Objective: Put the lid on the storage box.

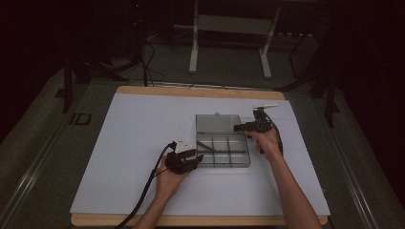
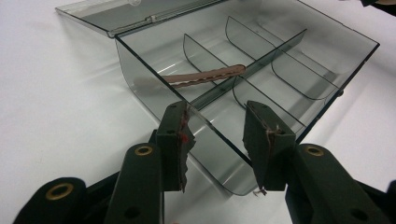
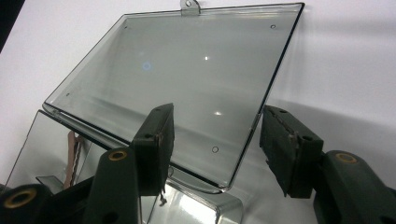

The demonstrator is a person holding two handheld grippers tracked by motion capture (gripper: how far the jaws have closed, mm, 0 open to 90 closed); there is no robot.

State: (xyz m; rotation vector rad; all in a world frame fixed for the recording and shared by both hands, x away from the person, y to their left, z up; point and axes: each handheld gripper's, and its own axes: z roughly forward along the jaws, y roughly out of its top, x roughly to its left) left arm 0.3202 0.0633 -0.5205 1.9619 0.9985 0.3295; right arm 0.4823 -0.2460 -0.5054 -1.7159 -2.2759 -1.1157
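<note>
1. High view: a clear box [image 1: 223, 147] is seen near the middle of the white table [image 1: 124, 143], its lid [image 1: 218, 123] thrown back flat on the far side. A brown clip [image 1: 207, 146] lies in a left compartment of the far row. The left gripper [image 1: 195, 157] is placed at the box's near left corner; the right gripper [image 1: 240, 127] is held at the lid's right edge.

2. Left gripper view: the left gripper [image 2: 223, 135] is set astride the corner of the box [image 2: 196, 116], one jaw outside the wall and one over the inside. The jaws stand fairly wide and are not pressed on the wall, so nothing is held. The clip [image 2: 205, 76] rests slantwise in its compartment, one end riding on a divider.

3. Right gripper view: the jaws of the right gripper [image 3: 219, 144] stand open on either side of the edge of the lid [image 3: 187, 88], with a clear gap at the right pad. The lid is not yet gripped.

4. Step judged in hand: the box is being steadied while the lid is approached, probably for closing.

5. Next move, as a judgement: the right jaws would need to be closed on the lid edge and the lid swung over the hinge, while the box is kept from sliding by the left gripper.
</note>
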